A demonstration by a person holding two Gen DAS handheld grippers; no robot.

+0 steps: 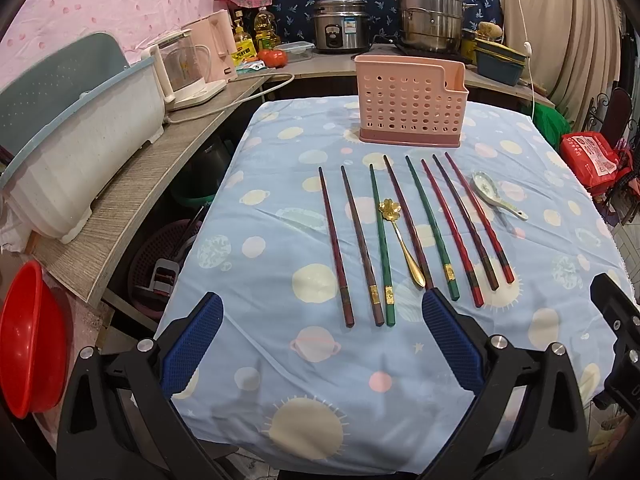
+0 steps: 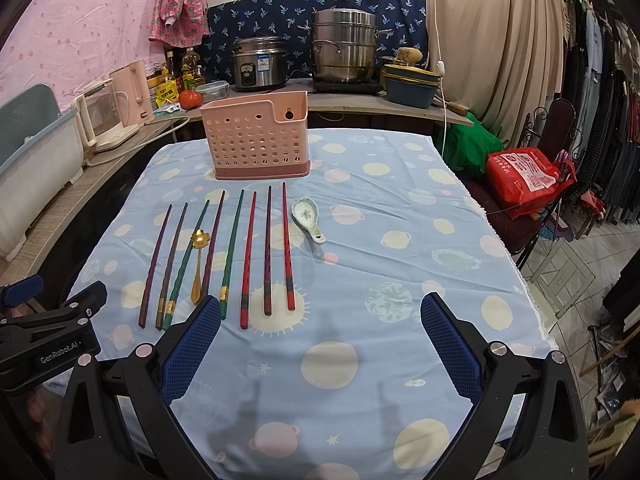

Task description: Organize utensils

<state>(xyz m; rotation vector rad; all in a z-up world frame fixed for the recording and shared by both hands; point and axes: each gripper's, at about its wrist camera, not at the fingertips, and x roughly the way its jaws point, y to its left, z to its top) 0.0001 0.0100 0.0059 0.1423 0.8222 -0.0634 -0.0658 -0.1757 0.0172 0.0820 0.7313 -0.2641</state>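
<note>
Pink holder (image 1: 411, 100) apparently empty; no utensil moved yet. Both claws gape, idle. Next: grasp a chopstick (image 1: 336, 246).

Table: your cloth (image 1: 280, 264) covers it.
Far: your holder (image 1: 410, 106) stands upright.
Middle: eight chopsticks (image 1: 428, 224) in a row, gold spoon (image 1: 400, 236) among them.
Right: ceramic spoon (image 1: 494, 194).

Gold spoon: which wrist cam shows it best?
Left wrist. The gold spoon lies whole and large between chopsticks, flower bowl clear. Right wrist shows it smaller, off to the left, its handle tip near the right claw's finger.
</note>
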